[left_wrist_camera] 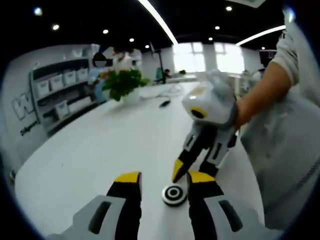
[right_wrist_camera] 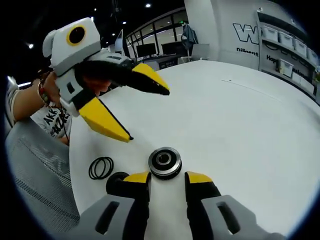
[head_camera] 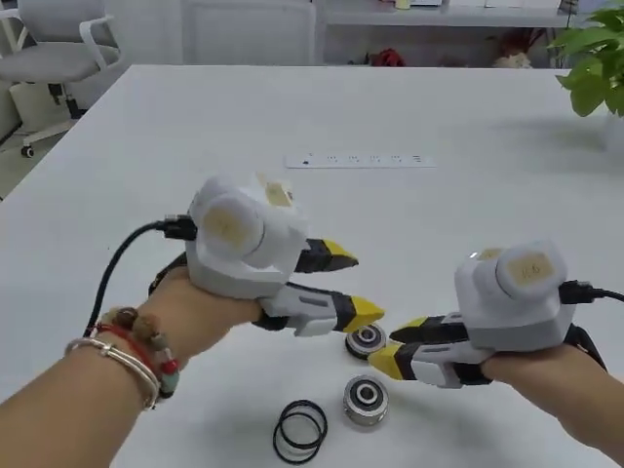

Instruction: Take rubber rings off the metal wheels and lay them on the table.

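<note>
Two metal wheels stand on the white table [head_camera: 195, 146]. One wheel [head_camera: 367, 340] [left_wrist_camera: 174, 195] [right_wrist_camera: 165, 162] lies just ahead of my right gripper's [head_camera: 385, 348] [right_wrist_camera: 167, 176] open jaws, not gripped. The other wheel [head_camera: 366, 400] [right_wrist_camera: 117, 182] sits nearer me, partly hidden by a jaw in the right gripper view. Black rubber rings [head_camera: 299, 429] [right_wrist_camera: 101, 167] lie overlapped on the table beside it. My left gripper [head_camera: 355, 284] [left_wrist_camera: 163, 179] [right_wrist_camera: 149, 116] hovers open above the first wheel, holding nothing. The right gripper [left_wrist_camera: 182, 175] points at that wheel from the opposite side.
A white power strip [head_camera: 361, 161] lies mid-table, farther away. A green plant [head_camera: 595, 58] stands at the far right corner. An office chair [head_camera: 58, 49] is beyond the table's far left edge. The left gripper's black cable [head_camera: 122, 258] trails off to the left.
</note>
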The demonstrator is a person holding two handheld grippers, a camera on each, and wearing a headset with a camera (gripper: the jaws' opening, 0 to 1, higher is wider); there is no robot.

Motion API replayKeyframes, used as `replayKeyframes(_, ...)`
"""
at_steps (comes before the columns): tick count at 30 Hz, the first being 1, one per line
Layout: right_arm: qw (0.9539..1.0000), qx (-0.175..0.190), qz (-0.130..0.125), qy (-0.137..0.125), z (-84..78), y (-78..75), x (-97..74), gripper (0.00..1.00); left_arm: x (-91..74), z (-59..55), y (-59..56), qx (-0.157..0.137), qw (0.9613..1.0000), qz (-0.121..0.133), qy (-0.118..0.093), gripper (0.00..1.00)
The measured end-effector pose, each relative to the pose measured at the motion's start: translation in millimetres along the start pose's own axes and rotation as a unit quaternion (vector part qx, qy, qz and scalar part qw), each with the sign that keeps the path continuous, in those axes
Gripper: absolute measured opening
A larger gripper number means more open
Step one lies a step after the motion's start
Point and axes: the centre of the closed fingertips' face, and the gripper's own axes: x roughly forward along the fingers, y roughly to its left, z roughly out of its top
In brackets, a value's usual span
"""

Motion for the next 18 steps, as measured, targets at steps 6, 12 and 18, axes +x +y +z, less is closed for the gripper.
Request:
replayKeyframes(6, 0.9999, -0.009, 0.004, -0.006, 1.8, 3.6, 1.5, 0.23, 13.1, -30.6, -6.5, 0.017, 0.9991, 0.003, 0.037, 0.19)
replayKeyframes(12, 0.9998, -0.015, 0.006, -0.007, 1.2, 5.0, 3.7, 0.23, 19.7, -41.9, -12.2, -0.022, 0.9989, -0.008, 0.040, 0.20)
replayKeyframes(18, 0.9999, -0.014, 0.006, -0.006, 0.0, 5.1, 4.9, 0.22, 20.3, -46.8, -6.9, -0.033, 0.9985, 0.002, 0.044, 0.19)
